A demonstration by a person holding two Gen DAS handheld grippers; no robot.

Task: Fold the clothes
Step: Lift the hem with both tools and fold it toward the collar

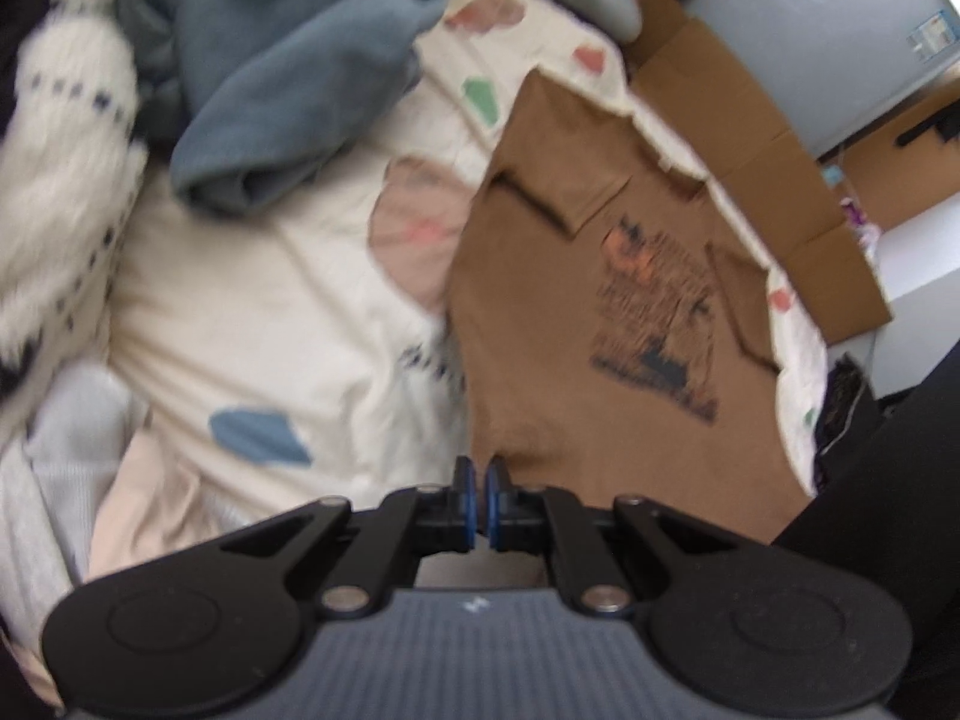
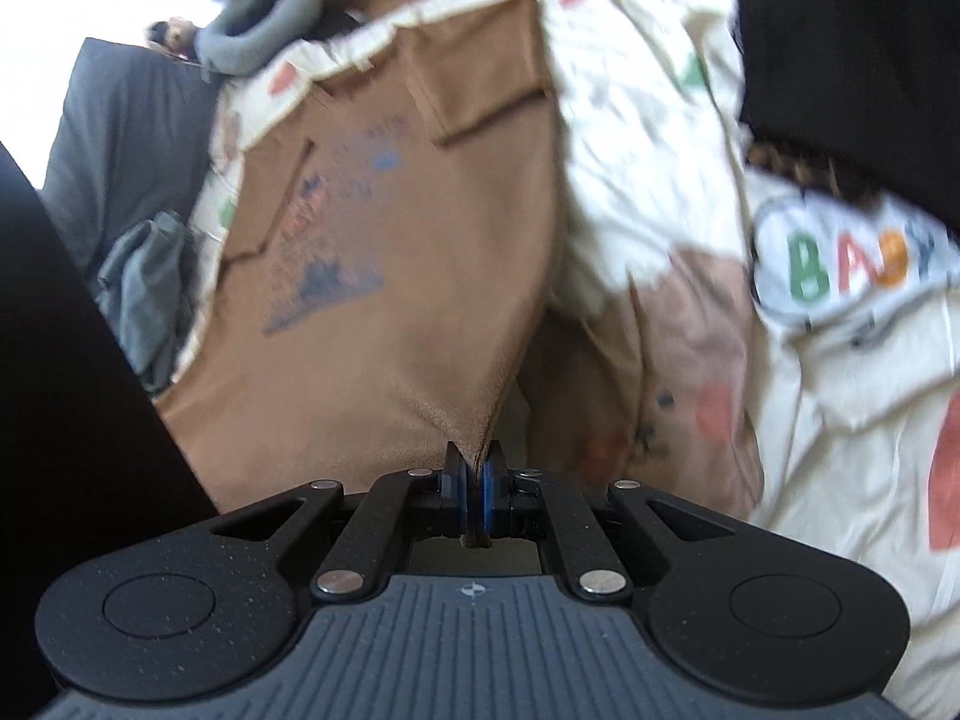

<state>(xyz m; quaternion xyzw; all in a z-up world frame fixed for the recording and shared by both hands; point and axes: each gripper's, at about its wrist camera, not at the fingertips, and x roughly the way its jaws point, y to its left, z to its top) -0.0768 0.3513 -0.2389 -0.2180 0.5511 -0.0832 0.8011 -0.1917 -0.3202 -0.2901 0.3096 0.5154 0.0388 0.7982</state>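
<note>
Gripping: both grippers are clamped onto the near hem of the brown tee (image 1: 600,312), one corner each, so this looks like the bottom-up fold.
Right gripper (image 2: 474,474): pinched tight on a bunched corner, you can see brown cloth squeezed between the blue pads (image 2: 491,489) and poking out behind them.
Left gripper (image 1: 480,480): jaws closed with the other hem corner right at the tips. The frame's blurry, but cloth seems to run into the pads, so I'd call it held.
Tee location: print side up on the cream sheet (image 1: 270,300), sleeves already tucked in, far end near the bed edge by the cardboard box (image 1: 750,138).
Risk 1: the right grip is only on a little peak of fabric. A quick pull could slip it out and that corner flops down crooked.
Risk 2: if one hand travels faster than the other, the hem goes skewed and the fold line ends up diagonal.
Risk 3: dragging instead of carrying the hem over could pull the whole tee toward me and undo the tucked sleeves.
Risk 4: the sheet is wrinkly and soft, so it might bunch under the tee.
Clutter: the blue fleece (image 1: 288,78) sits well to the left, probably out of the way.
</note>
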